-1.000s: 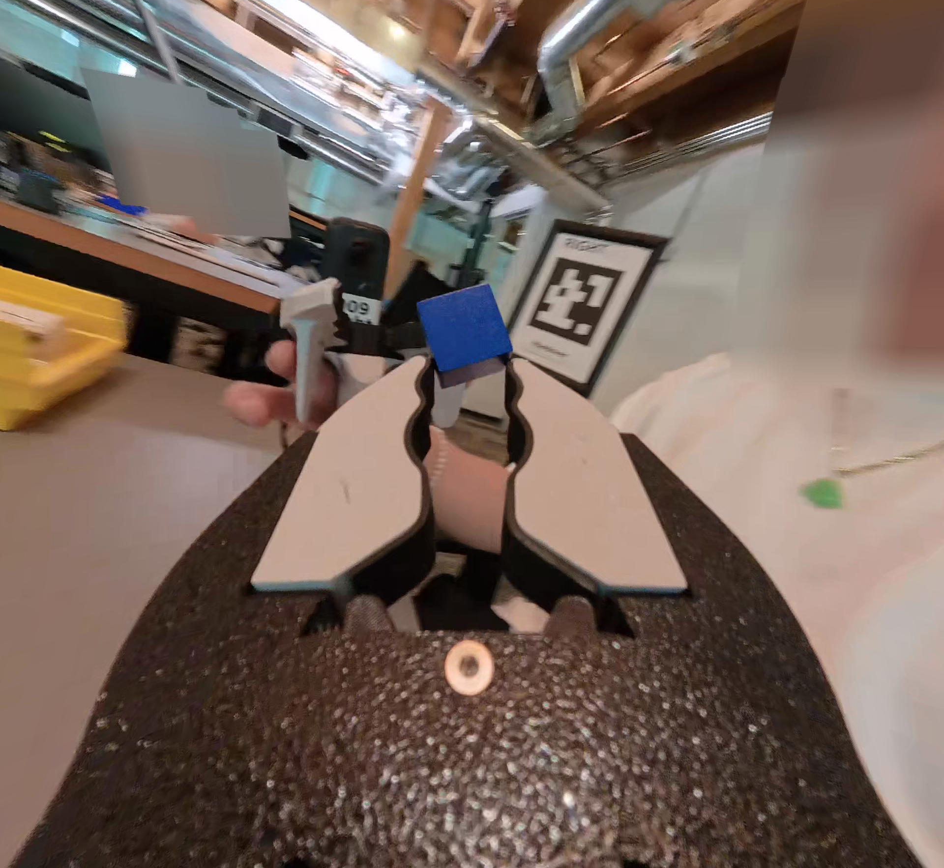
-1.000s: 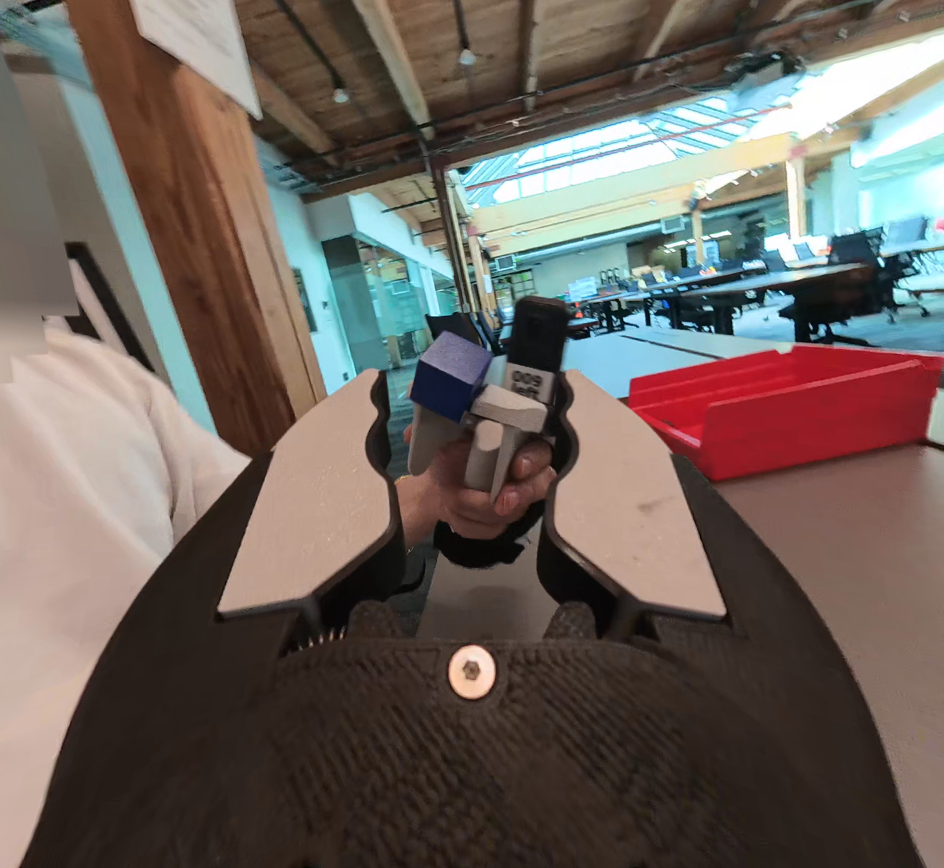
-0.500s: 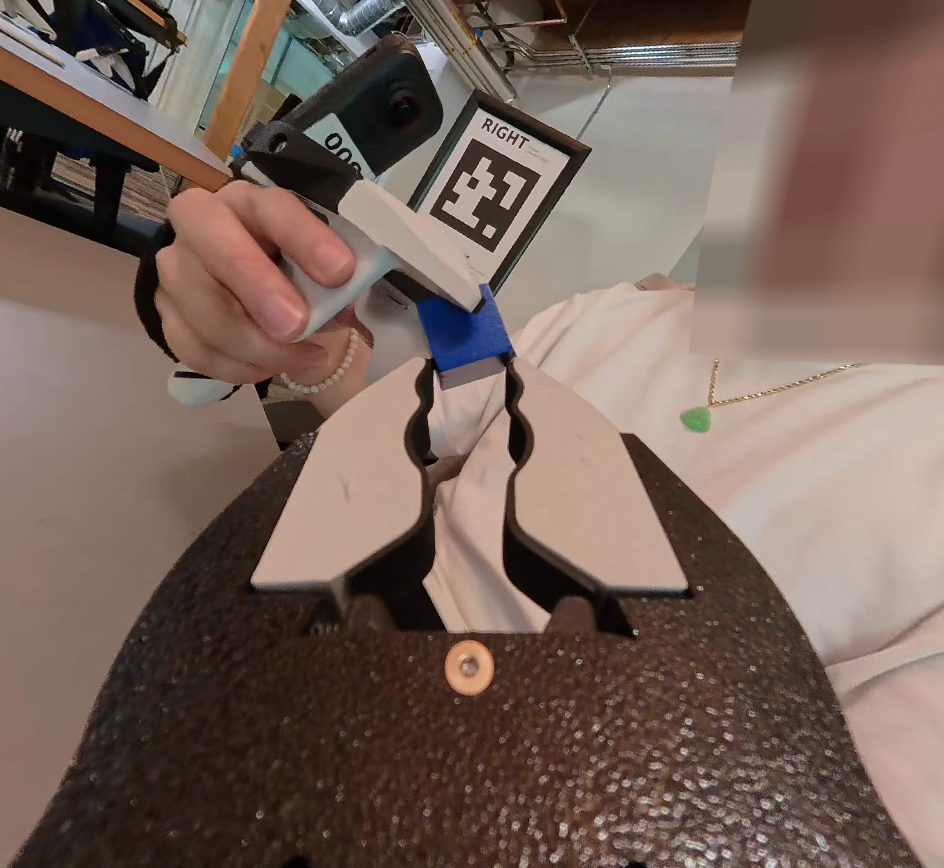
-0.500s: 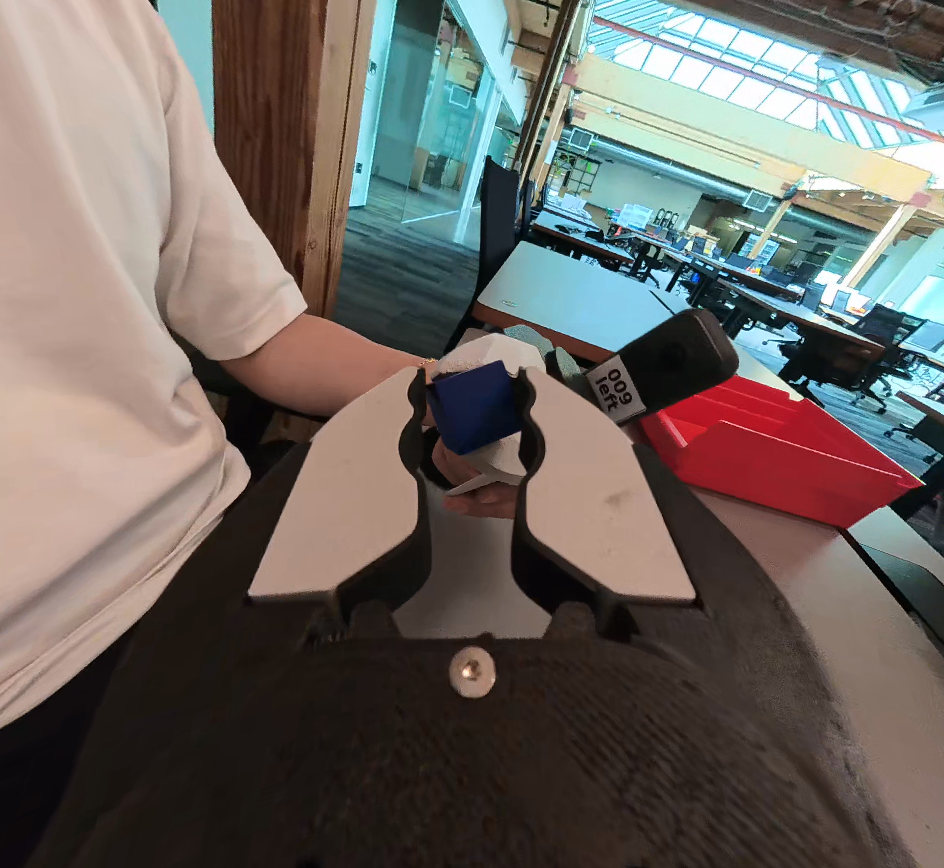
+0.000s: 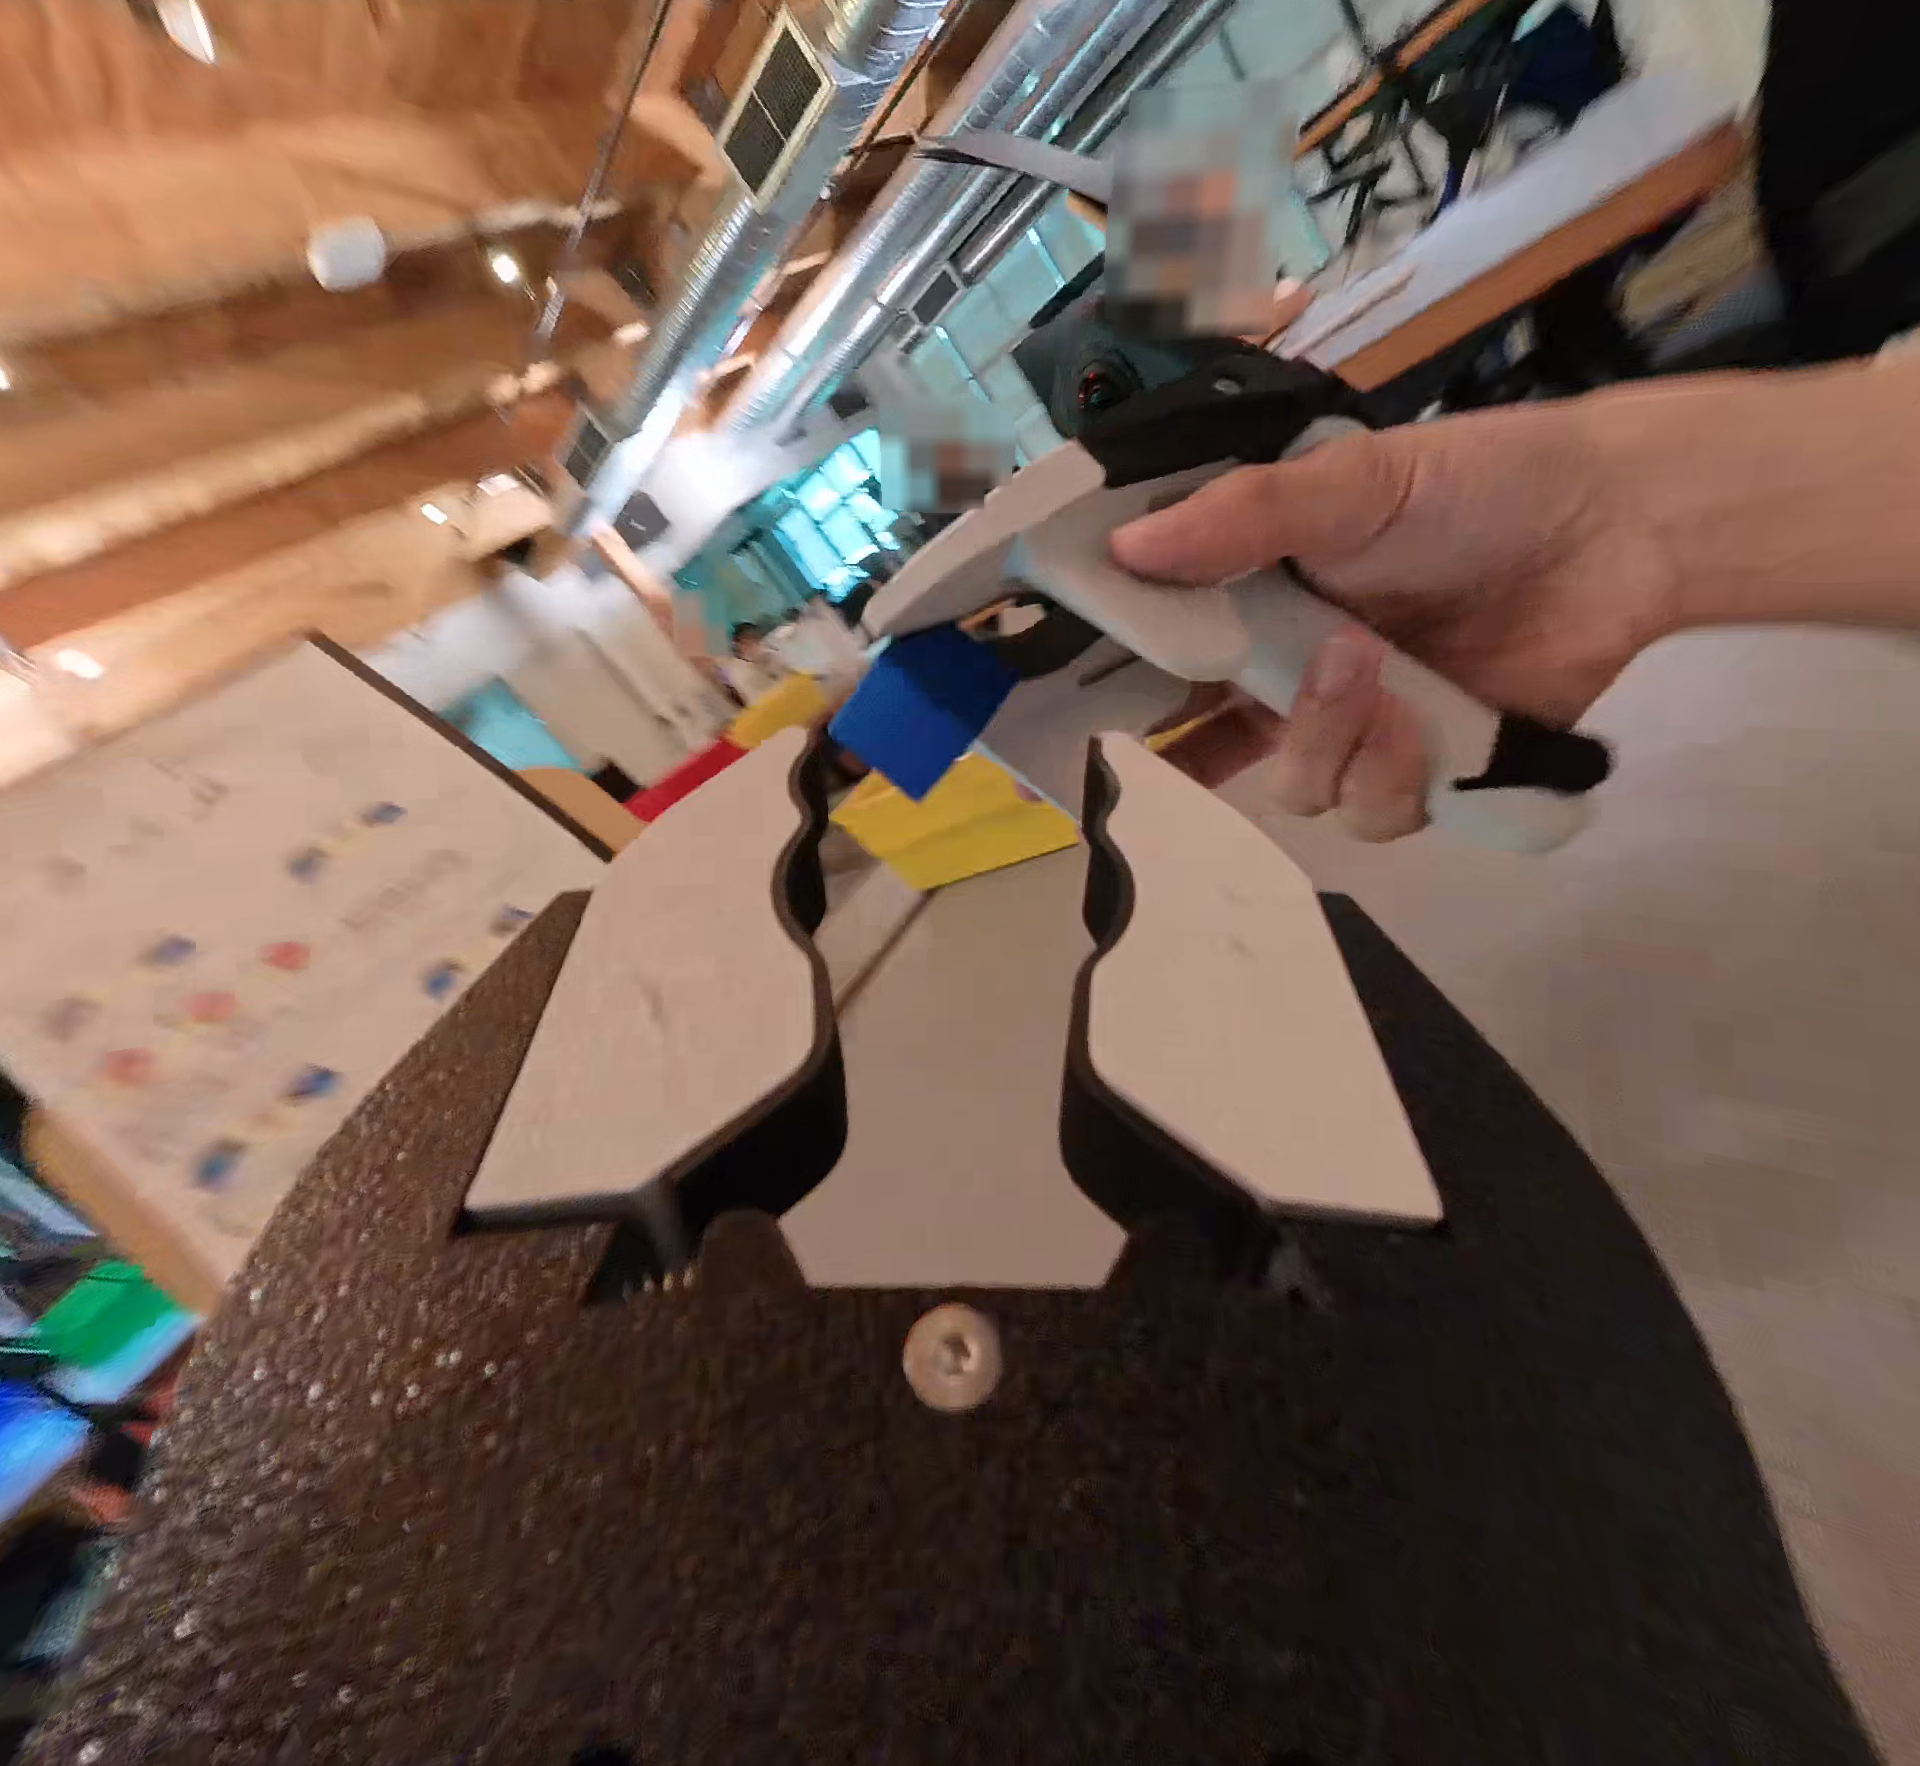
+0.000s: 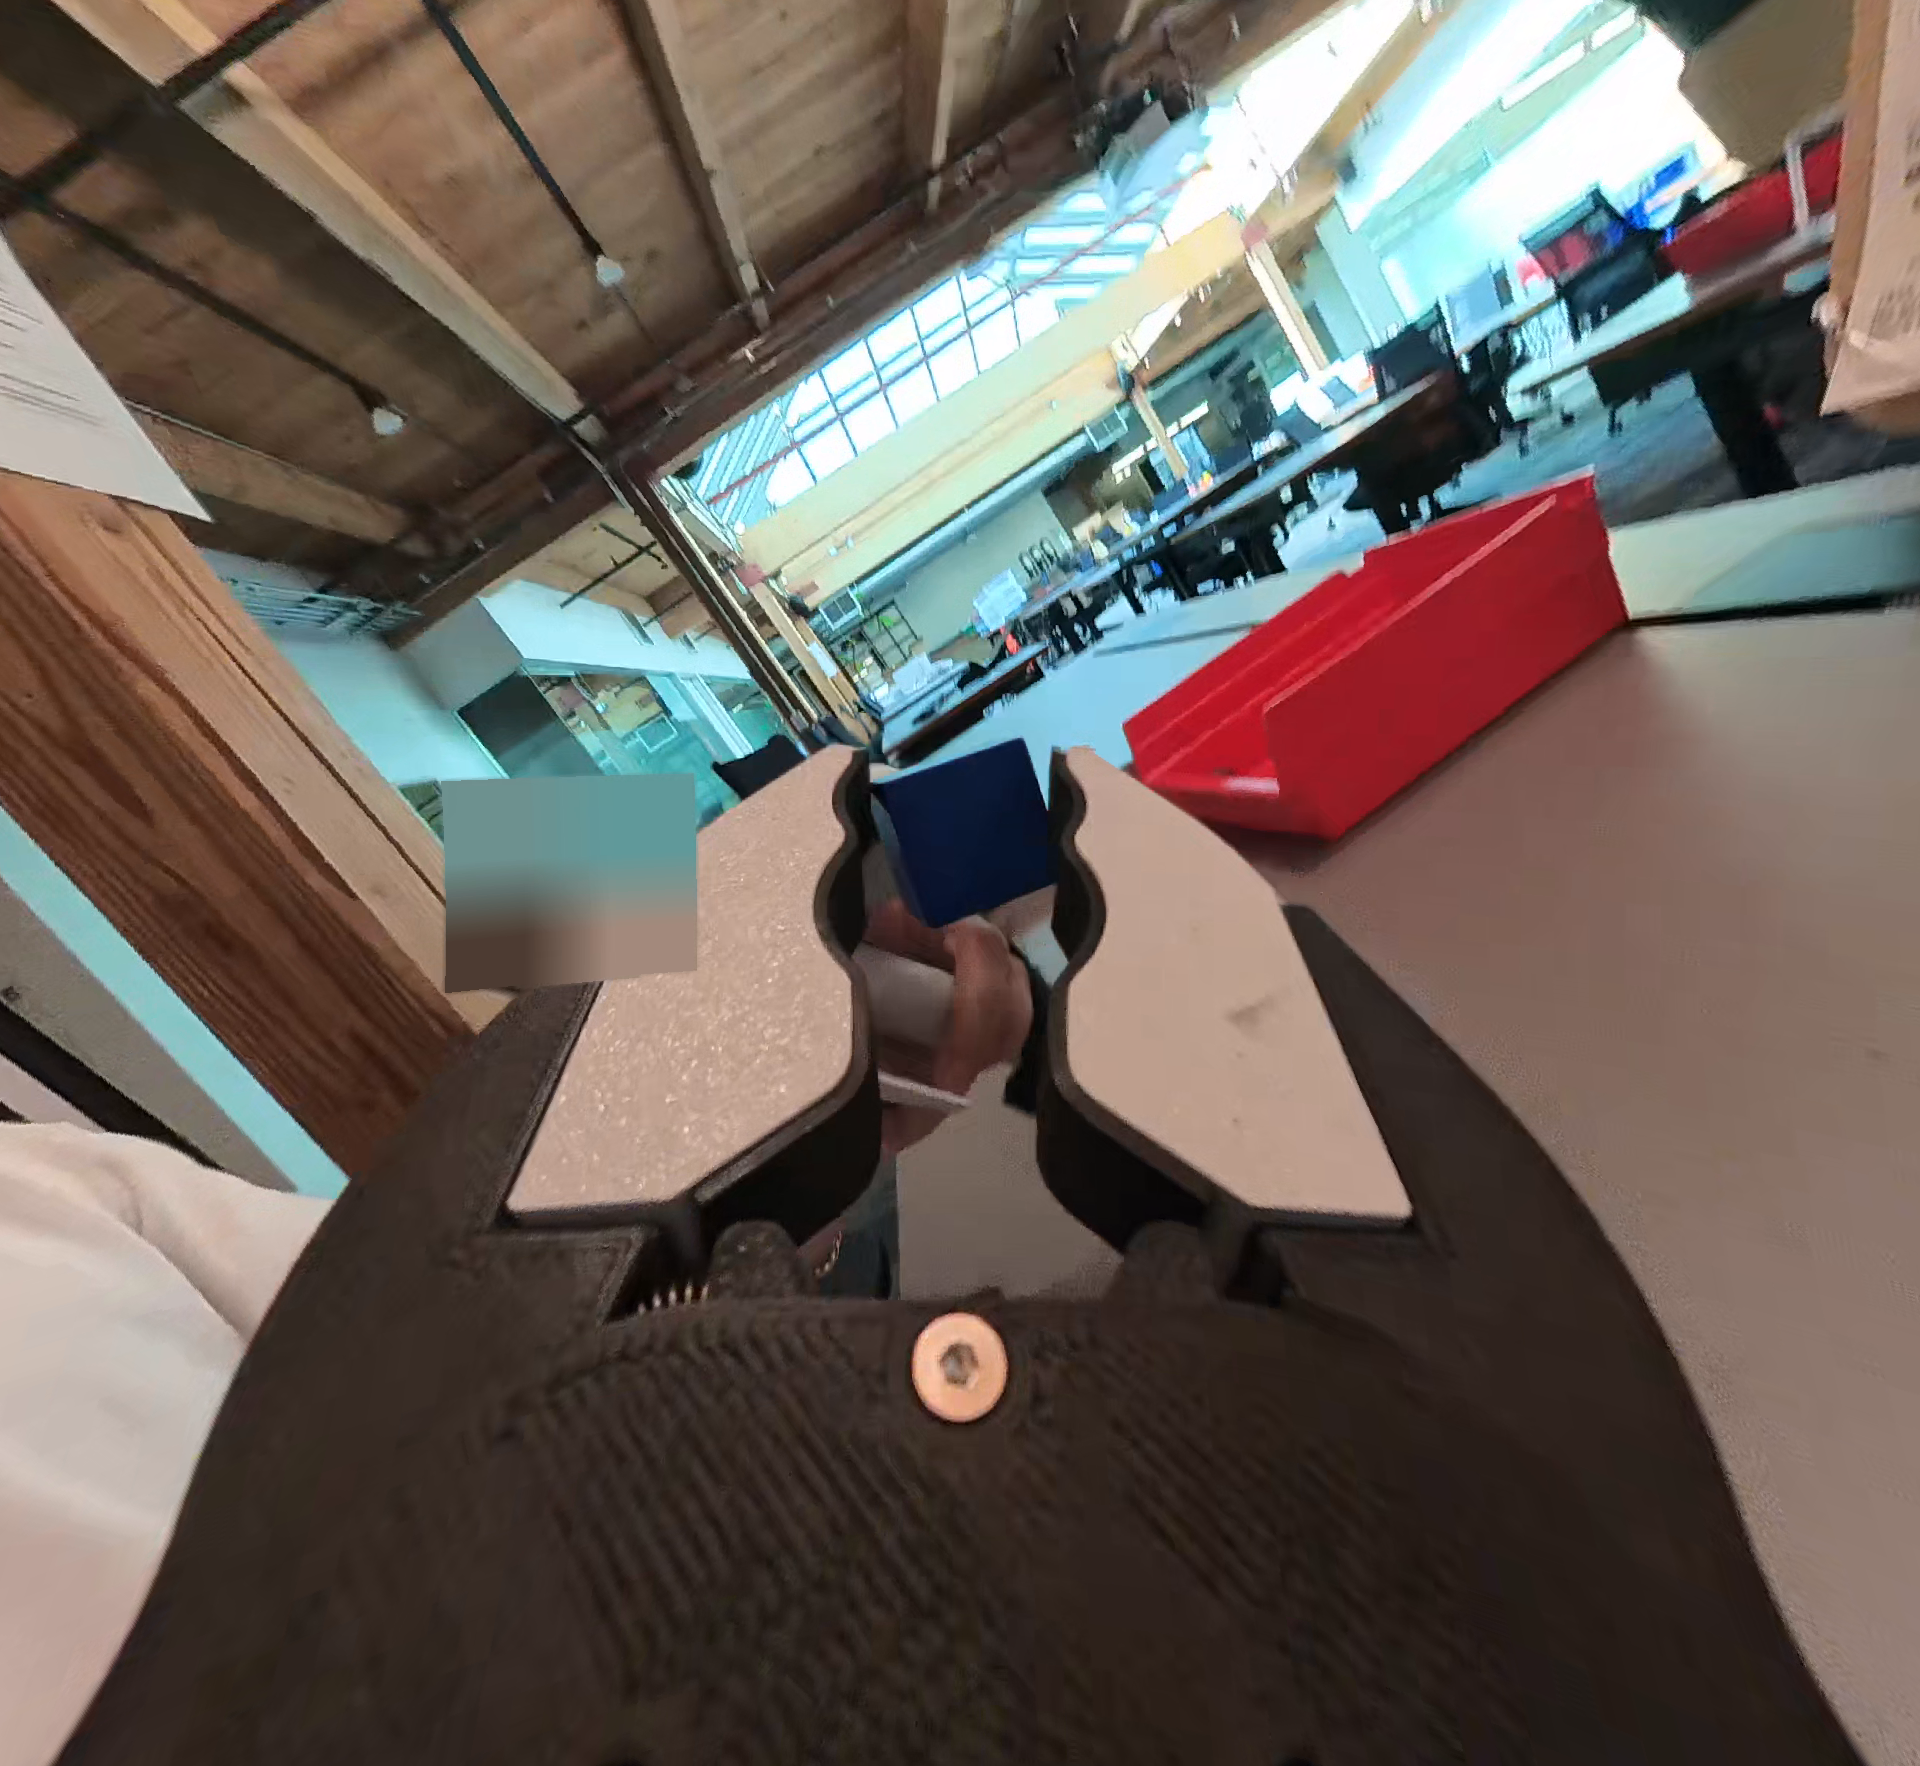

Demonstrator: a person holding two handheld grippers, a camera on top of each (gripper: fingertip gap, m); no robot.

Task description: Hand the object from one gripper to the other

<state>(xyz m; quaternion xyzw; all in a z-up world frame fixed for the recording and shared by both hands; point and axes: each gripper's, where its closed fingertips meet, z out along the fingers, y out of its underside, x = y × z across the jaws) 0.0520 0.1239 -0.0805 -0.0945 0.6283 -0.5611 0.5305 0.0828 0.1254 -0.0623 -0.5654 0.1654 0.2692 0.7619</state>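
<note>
A blue cube (image 6: 961, 843) sits between the fingertips of my right gripper (image 6: 961, 769), which is shut on it above the table. In the left wrist view the same cube (image 5: 920, 708) hangs under the right gripper's grey finger (image 5: 966, 563), which a hand (image 5: 1455, 573) holds from the right. My left gripper (image 5: 951, 752) is open and empty. Its tips are just below and on either side of the cube's lower corner, apart from it. In the right wrist view a hand and a bit of white handle (image 6: 909, 994) show below the cube.
A red bin (image 6: 1382, 677) stands on the grey table (image 6: 1610, 1041) to the right of the right gripper. A yellow bin (image 5: 945, 833) lies beyond the left gripper's tips. A wooden post (image 6: 156, 781) is at the left. A board with coloured marks (image 5: 260, 885) stands left.
The left gripper has let go of the blue cube and opened wider. The right gripper closed on the cube and now holds it alone. Both views have swung round.
</note>
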